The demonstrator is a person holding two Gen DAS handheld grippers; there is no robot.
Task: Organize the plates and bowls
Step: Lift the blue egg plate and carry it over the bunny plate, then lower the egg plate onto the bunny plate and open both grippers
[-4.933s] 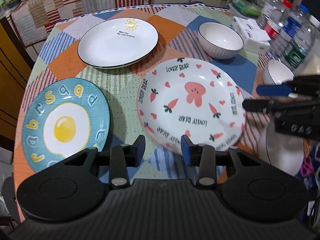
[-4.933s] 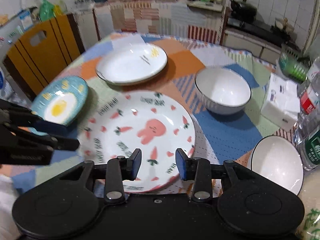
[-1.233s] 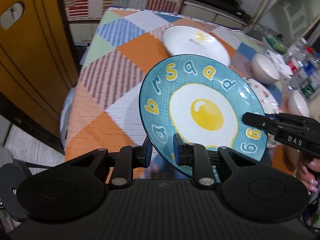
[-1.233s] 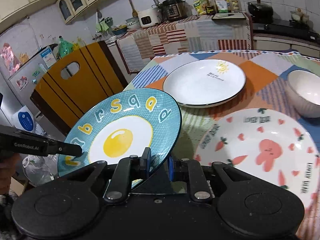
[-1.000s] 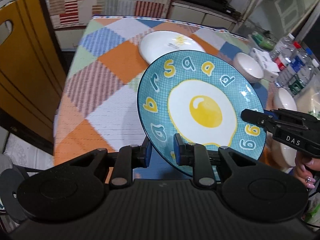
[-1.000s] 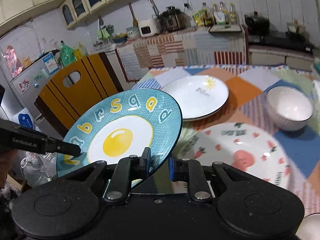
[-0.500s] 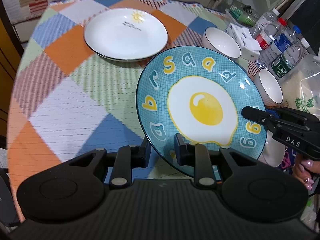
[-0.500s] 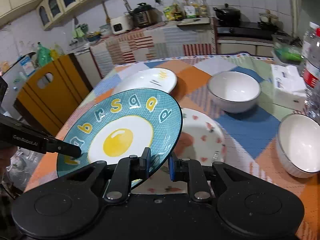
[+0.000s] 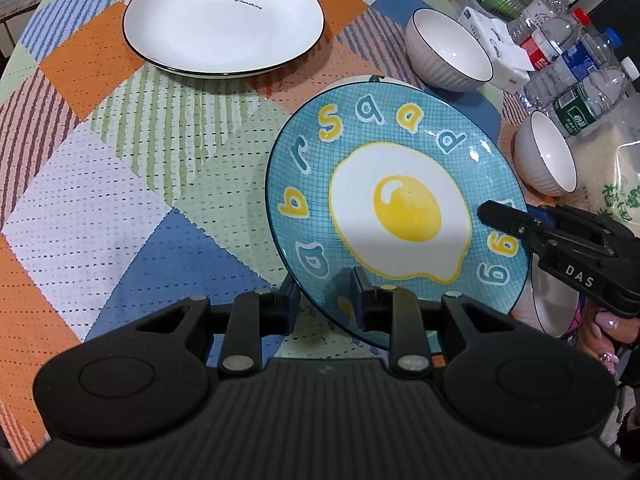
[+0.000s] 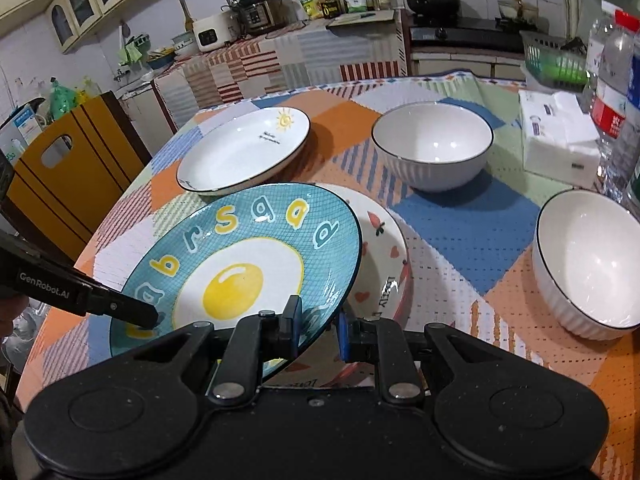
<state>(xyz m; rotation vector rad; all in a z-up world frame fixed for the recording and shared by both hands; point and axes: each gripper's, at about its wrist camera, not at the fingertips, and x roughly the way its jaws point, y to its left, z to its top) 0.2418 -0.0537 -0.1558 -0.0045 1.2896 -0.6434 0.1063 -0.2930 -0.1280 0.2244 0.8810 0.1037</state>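
A blue plate with a fried-egg picture (image 9: 400, 208) hangs tilted just above the pink bunny plate (image 10: 384, 256). Both grippers hold it. My left gripper (image 9: 324, 300) has the plate's near-left rim between its jaws, which are opening slightly while the pads still touch it. My right gripper (image 10: 318, 326) is shut on the opposite rim (image 10: 332, 308). Its fingers (image 9: 496, 216) show over the plate's right edge in the left wrist view. A white sun plate (image 9: 224, 16) lies at the far left. Two white bowls (image 10: 432, 152) (image 10: 588, 264) stand to the right.
Water bottles (image 9: 568, 52) and a tissue pack (image 10: 560, 144) crowd the table's right side. Another white dish (image 9: 552, 316) sits under the right gripper, with a hand (image 9: 608, 328) beside it. A wooden chair (image 10: 60, 168) stands left of the patchwork table (image 9: 120, 184).
Both grippers carried the egg plate from over the table's left edge rightward and down, so it now hangs over the bunny plate. The left jaws stand slightly wider.
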